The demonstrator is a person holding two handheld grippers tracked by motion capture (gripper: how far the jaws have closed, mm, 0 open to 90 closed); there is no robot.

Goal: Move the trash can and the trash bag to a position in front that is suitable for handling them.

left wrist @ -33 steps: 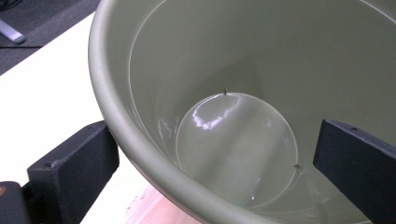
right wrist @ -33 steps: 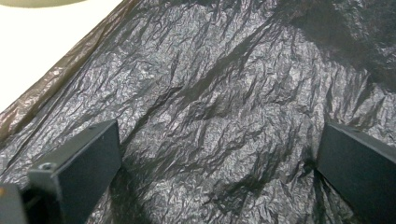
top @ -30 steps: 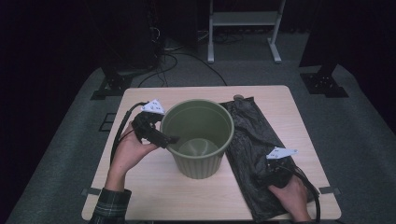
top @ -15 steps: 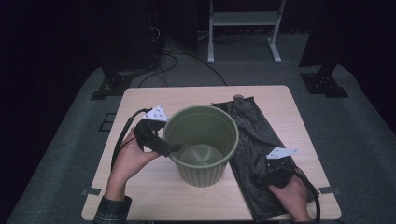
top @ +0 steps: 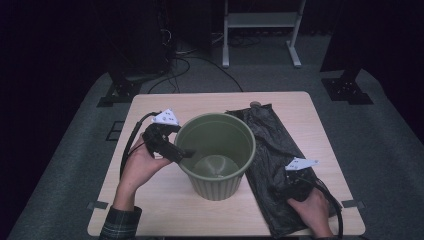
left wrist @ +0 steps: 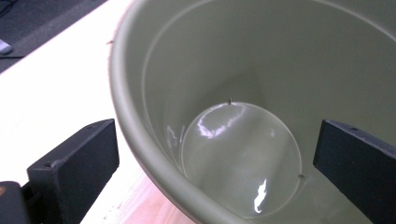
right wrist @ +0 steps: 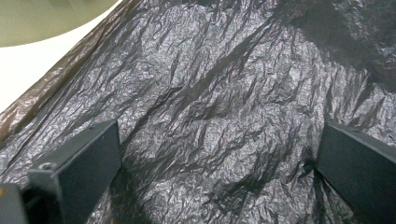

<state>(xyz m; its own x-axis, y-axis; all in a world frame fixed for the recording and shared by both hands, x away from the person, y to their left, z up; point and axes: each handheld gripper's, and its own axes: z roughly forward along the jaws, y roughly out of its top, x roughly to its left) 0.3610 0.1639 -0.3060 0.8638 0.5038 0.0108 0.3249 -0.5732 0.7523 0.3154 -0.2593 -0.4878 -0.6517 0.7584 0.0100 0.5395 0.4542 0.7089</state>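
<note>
Bin rim sits between the wide-open left tool; right tool, also spread, rests on black bag

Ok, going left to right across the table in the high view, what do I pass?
Left gripper at the bin's left rim, then the green plastic bin, then the black bin bag lying flat, with the right gripper resting on its near end.
</note>
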